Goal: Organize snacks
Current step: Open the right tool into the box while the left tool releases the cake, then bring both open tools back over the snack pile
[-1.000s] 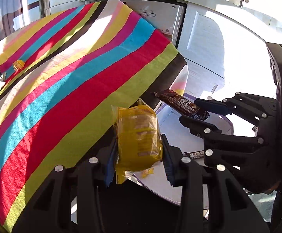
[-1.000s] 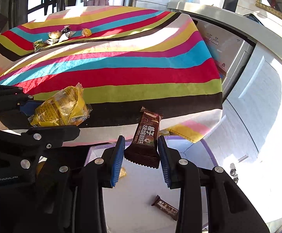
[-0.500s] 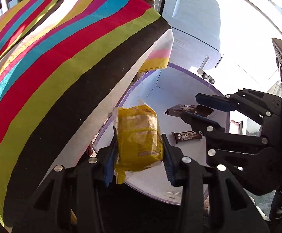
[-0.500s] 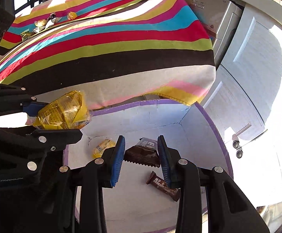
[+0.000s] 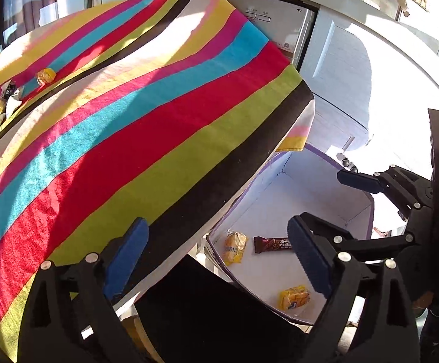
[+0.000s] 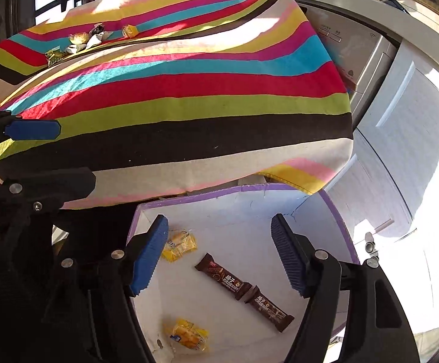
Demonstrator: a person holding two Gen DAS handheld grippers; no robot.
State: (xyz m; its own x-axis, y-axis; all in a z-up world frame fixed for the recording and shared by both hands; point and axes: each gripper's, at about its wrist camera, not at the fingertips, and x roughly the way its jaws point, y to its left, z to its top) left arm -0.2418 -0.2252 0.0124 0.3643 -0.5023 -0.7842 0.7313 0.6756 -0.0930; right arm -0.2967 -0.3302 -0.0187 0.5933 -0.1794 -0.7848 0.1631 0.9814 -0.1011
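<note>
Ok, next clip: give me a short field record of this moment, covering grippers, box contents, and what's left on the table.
left gripper: open, empty, jaws just opened
right gripper: open, empty, jaws just opened
container: white box with purple rim, below the table edge
box contents: two yellow wrapped snack packs, two brown chocolate bars
table cover: striped multicolour cloth
left on table: small cluster of wrapped snacks at the far side

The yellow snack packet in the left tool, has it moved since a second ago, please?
Yes: the left tool has just opened, and the yellow snack packet dropped into the white box.
</note>
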